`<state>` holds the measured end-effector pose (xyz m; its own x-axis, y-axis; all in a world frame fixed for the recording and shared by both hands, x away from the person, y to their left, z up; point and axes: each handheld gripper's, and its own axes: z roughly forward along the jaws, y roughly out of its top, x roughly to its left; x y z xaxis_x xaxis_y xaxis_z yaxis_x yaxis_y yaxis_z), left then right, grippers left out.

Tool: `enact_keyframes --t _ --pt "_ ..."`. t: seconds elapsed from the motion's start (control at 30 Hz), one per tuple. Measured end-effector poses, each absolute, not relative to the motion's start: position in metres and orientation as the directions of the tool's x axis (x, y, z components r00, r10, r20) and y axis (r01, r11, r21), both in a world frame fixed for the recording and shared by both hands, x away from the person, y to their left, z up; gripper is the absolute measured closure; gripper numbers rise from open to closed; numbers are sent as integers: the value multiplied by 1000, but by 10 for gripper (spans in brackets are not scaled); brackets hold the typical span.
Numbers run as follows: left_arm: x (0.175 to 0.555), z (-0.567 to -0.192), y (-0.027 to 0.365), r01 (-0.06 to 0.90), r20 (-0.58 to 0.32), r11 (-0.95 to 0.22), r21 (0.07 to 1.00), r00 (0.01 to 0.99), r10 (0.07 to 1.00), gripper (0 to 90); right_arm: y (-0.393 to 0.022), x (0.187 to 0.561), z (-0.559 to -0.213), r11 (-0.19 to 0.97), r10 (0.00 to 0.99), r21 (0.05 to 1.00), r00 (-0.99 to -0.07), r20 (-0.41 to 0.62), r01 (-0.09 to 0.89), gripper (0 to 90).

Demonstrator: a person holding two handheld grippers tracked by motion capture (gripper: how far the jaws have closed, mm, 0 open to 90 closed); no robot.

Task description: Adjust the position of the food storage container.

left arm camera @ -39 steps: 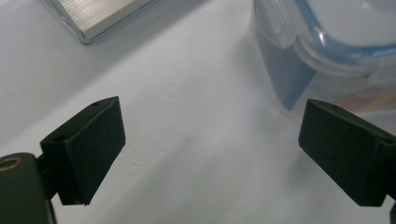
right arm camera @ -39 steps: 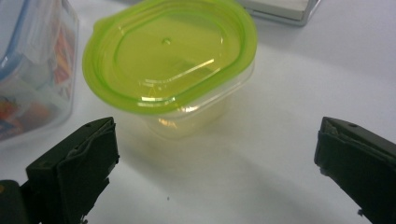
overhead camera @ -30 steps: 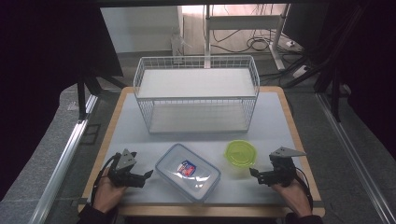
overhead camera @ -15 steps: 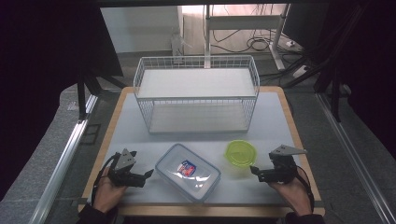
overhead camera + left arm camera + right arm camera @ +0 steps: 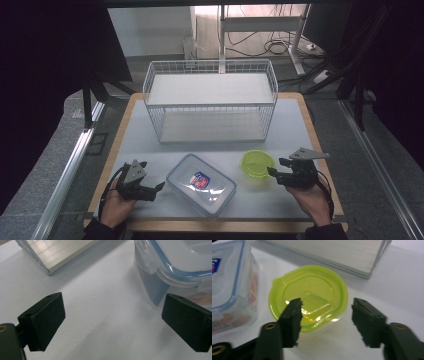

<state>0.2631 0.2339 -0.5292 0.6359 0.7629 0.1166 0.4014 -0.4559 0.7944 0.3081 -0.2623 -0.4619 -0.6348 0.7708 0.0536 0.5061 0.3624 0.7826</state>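
Green and round, the little tub [image 5: 258,165] sits on the white table [image 5: 300,130], right beside the clear box [image 5: 201,184] with the blue-edged lid. The right gripper [image 5: 274,167] hangs just by it. Its jaws have just been closing, half shut now, not squeezing anything. The left gripper [image 5: 150,189] waits by the box, jaws wide apart.

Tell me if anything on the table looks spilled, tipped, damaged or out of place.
Nothing stands out. The clear lidded box sits flat, though at an angle to the table edge. The green round container is upright with its lid on, and the wire basket stands square. No spills or breakage are visible.
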Motion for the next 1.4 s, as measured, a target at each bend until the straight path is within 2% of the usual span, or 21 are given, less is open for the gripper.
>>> enact_keyframes --t 0.03,0.17,0.2,0.23,0.3,0.37,0.4,0.47,0.83,1.13,1.4 --pt "263 -529 234 403 115 -454 795 634 765 46 -258 309 -459 370 765 781 -641 51 503 529" --pt "264 -529 234 411 97 -444 796 638 764 40 -249 314 -456 401 740 771 -671 46 495 633" --pt "264 -529 234 411 97 -444 796 638 764 40 -249 314 -456 401 740 771 -671 46 495 633" --pt "264 -529 234 413 100 -446 794 636 765 40 -243 318 -457 416 716 767 -696 54 488 697" --pt "264 -529 234 414 99 -445 794 634 767 40 -241 319 -457 423 711 764 -701 53 487 716" --pt "264 -529 234 417 96 -442 794 631 770 41 -232 324 -457 447 694 758 -719 42 476 829" --pt "264 -529 234 417 96 -442 794 631 770 41 -229 326 -457 454 690 754 -723 40 475 829" --pt "264 -529 234 415 103 -448 792 632 768 41 -225 328 -456 467 683 750 -730 31 469 900" --pt "264 -529 234 417 110 -459 784 634 765 41 -195 343 -458 473 643 746 -762 72 469 900" --pt "264 -529 234 418 109 -459 784 635 765 42 -159 355 -470 543 605 708 -795 43 451 900" --pt "264 -529 234 419 112 -463 781 636 764 43 -156 355 -474 575 604 676 -796 29 461 900"
